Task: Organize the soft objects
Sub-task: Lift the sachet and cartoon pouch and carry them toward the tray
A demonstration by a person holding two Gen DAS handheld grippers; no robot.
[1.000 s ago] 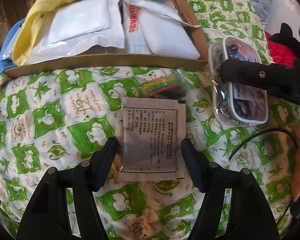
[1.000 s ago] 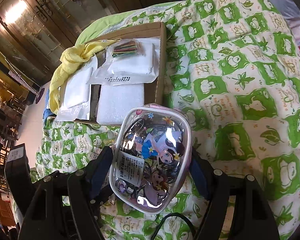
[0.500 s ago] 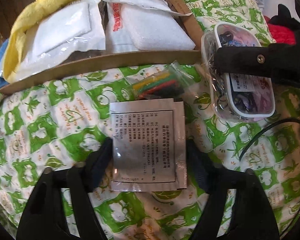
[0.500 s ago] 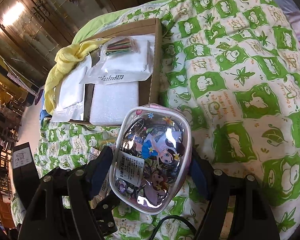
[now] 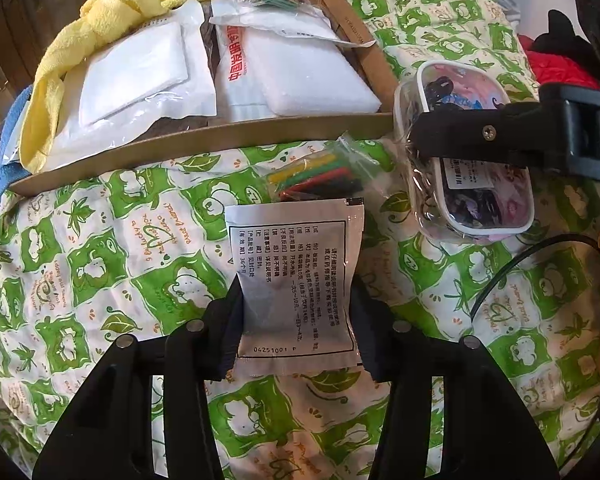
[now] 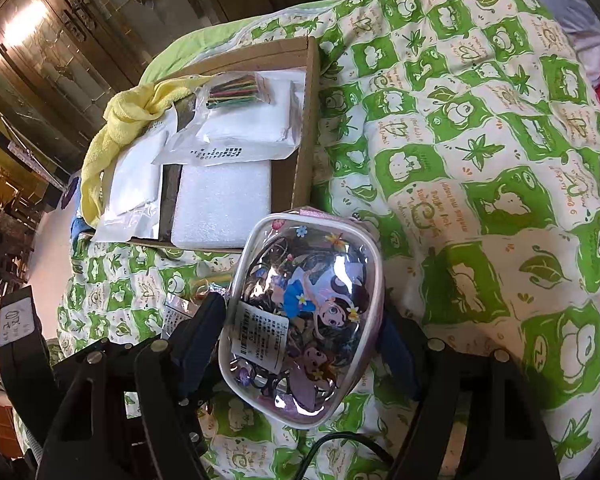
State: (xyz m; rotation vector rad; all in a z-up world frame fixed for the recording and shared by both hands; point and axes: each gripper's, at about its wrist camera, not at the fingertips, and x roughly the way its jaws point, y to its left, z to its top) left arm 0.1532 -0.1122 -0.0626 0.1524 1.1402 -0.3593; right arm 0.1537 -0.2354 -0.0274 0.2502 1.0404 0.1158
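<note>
Silver sachet (image 5: pixel 294 280) edges hidden behind left gripper (image 5: pixel 296 320).

You are working in a home, most likely a bedroom. Everything lies on a bed covered by a quilt (image 6: pixel 480 128) printed with green and cream squares of leaves and cartoon animals. Beyond the bed you see dark wooden cabinets (image 6: pixel 60 40) with glass doors and gilt ornament, lit by a warm lamp reflection. A shallow cardboard box (image 5: pixel 204 142) sits on the quilt, with a yellow towel (image 5: pixel 96 28) draped over its far edge, and red clothing (image 5: pixel 556 68) lies at the bedside.
</note>
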